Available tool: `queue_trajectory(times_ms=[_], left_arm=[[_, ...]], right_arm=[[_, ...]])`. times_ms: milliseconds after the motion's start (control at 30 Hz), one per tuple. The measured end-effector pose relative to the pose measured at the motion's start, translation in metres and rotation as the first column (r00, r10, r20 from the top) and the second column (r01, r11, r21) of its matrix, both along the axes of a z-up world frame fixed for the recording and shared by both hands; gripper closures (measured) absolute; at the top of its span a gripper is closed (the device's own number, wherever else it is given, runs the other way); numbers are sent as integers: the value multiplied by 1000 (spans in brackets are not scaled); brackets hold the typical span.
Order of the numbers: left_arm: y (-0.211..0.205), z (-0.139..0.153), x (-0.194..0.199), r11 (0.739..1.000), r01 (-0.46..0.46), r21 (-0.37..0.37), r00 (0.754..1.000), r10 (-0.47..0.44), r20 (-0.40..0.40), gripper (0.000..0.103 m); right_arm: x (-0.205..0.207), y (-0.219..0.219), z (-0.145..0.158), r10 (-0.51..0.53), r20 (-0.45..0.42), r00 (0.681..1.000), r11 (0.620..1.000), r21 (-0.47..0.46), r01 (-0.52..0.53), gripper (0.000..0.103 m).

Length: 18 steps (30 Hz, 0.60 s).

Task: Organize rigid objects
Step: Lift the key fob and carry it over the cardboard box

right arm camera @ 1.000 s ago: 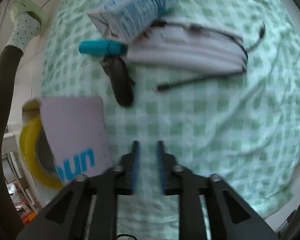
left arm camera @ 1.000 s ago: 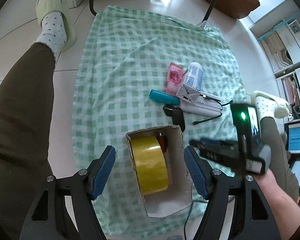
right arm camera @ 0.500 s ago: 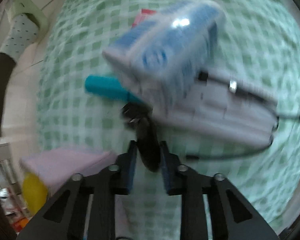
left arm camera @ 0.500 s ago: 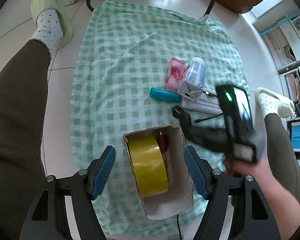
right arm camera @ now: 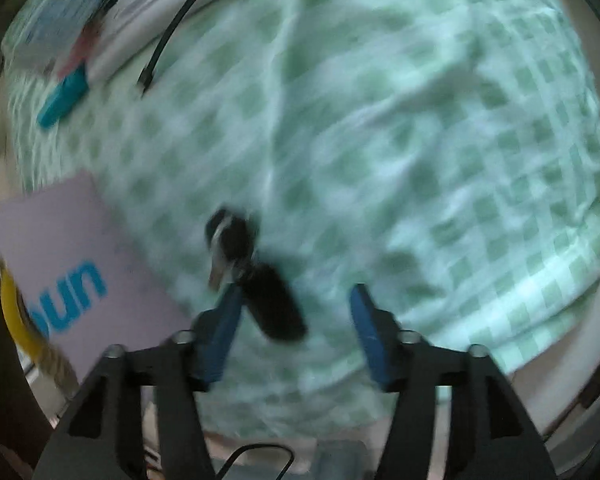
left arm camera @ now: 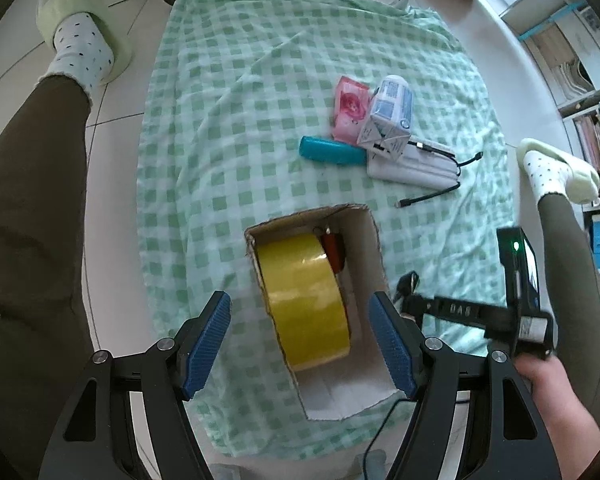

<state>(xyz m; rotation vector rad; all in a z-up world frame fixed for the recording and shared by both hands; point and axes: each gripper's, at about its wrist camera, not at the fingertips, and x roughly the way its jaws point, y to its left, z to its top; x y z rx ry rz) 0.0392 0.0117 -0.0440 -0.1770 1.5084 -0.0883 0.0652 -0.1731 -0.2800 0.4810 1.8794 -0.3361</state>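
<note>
On the green checked cloth [left arm camera: 204, 128], closest to the left gripper [left arm camera: 300, 340], sits an open cardboard box [left arm camera: 374, 240]. The left fingers [left arm camera: 206, 336] are spread wide on both sides of it and hold nothing. A yellow tape roll [left arm camera: 304, 300] stands on its edge inside the box, with something red [left arm camera: 334, 254] behind it.

Just right of the box is the right gripper [right arm camera: 294, 332]. Its fingers [right arm camera: 224, 330] are wide open too. A black car key [right arm camera: 260, 280] is between them, close to one finger; the picture is too blurry to tell if it touches.

Farther out lie a teal case [left arm camera: 332, 151], a pink packet [left arm camera: 350, 106], a small carton [left arm camera: 392, 118], a white power bank [left arm camera: 414, 166] and a black cable [left arm camera: 432, 196], all bunched together.

The cloth covers a white floor [left arm camera: 112, 184]. The cloth's left half is bare. Feet in socks [left arm camera: 80, 46] rest on the floor on both sides.
</note>
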Motion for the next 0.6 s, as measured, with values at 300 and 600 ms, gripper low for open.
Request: queue_trajectory(times_ms=[300,600], left_arm=[[6,8,-7,999,-34,-33,999,35,9,33],[4,-4,-20,992,-75,-100,991,63,-117,33]], right_arm=[[13,49,9,211,78,974,978,-19,-210,85],[-4,30,106,3,410,912,991,118,-56,86]])
